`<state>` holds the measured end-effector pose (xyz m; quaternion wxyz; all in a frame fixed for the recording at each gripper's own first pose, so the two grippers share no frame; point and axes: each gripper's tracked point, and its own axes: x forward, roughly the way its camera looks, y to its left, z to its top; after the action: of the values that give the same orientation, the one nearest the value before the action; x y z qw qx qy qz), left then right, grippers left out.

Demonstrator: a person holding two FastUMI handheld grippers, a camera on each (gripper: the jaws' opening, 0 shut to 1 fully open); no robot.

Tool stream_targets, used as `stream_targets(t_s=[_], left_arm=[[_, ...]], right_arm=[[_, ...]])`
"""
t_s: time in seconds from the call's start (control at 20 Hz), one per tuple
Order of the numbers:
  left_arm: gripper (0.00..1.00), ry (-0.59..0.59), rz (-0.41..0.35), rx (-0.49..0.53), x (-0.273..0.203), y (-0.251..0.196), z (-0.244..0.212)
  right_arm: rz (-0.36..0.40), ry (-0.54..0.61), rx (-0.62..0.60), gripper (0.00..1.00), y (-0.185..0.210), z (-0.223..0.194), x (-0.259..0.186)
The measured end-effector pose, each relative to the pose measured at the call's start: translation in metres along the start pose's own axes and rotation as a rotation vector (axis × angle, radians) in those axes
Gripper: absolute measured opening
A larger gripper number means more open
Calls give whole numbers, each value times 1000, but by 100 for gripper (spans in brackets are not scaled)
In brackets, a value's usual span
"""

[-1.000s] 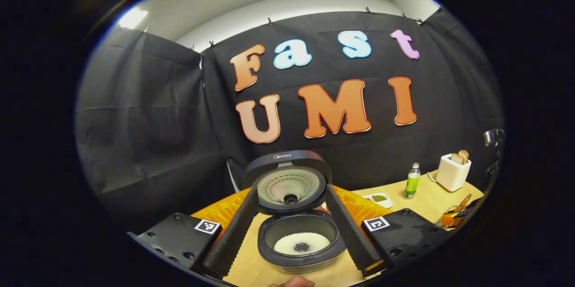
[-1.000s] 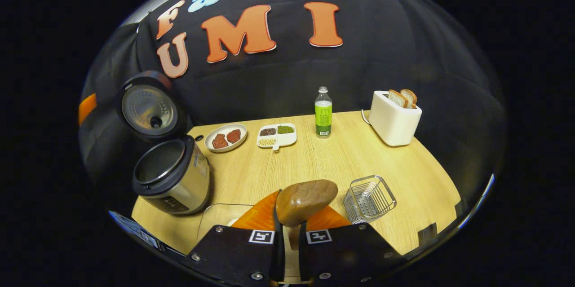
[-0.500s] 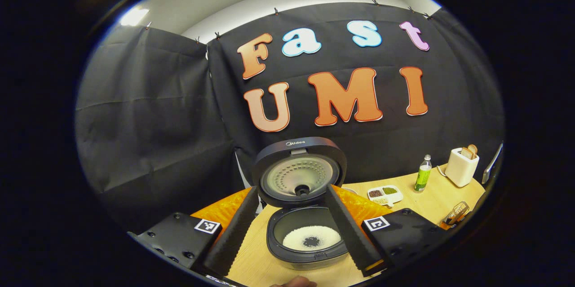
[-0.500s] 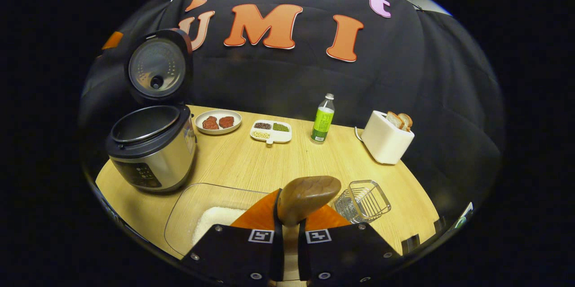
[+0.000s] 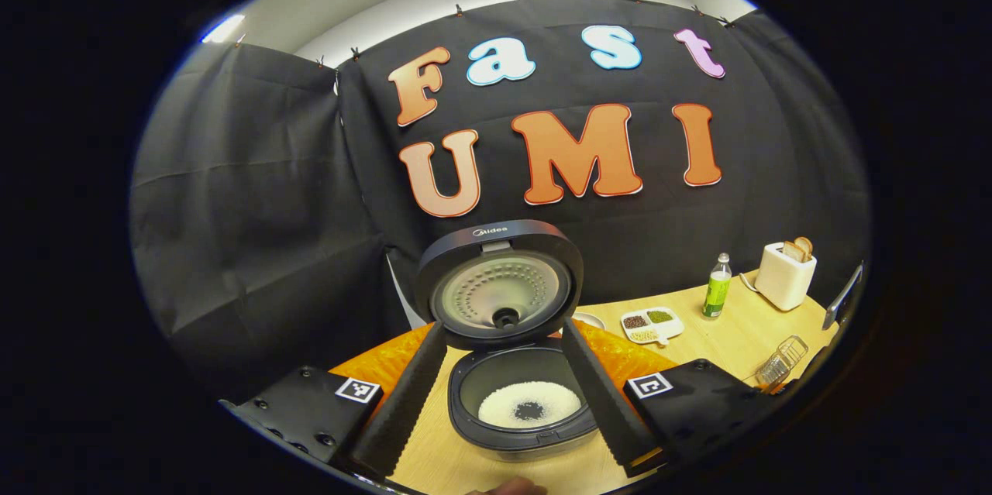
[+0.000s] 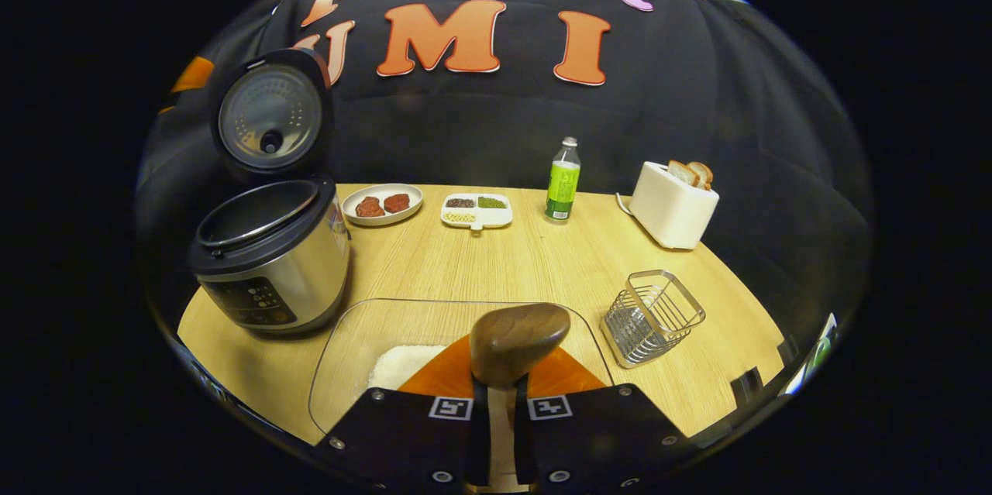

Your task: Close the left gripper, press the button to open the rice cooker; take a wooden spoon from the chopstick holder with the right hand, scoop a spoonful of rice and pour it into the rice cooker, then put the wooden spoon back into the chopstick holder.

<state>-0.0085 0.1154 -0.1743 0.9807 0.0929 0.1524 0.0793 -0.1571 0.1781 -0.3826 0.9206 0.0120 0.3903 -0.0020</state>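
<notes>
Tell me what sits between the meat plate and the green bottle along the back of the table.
In the right gripper view, a white divided dish of beans and grains sits between the plate and the bottle, apart from both.

The one word I can read is "Midea", printed small along the top edge of the rice cooker (image 5: 508,340)'s raised lid, centre of the left gripper view (the bottle label and the cooker's front panel are too small to read).
</notes>
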Motion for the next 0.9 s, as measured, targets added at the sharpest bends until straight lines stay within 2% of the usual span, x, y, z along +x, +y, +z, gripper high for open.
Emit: stream_targets(t_s=[0.2,0.25,0.3,0.55,0.65,0.7,0.75,0.9], left_arm=[[100,3,-13,15,1,5,-4],[94,1,-17,17,1,6,-3],[100,-1,-19,18,1,9,-3],[100,13,-44,32,0,11,-13],[100,16,-49,33,2,11,-16],[100,19,-51,31,4,13,-18],[100,21,-51,29,4,14,-20],[100,25,-54,25,5,18,-23]], right_arm=[[-11,29,115,12,5,0,3],[-24,30,126,11,5,-1,3],[-34,32,146,12,4,-1,4],[-65,55,242,12,10,-2,3],[-62,73,282,12,16,-1,5],[-59,78,295,8,19,-1,5],[-52,84,303,11,22,-1,5],[-29,97,328,11,28,0,4]])
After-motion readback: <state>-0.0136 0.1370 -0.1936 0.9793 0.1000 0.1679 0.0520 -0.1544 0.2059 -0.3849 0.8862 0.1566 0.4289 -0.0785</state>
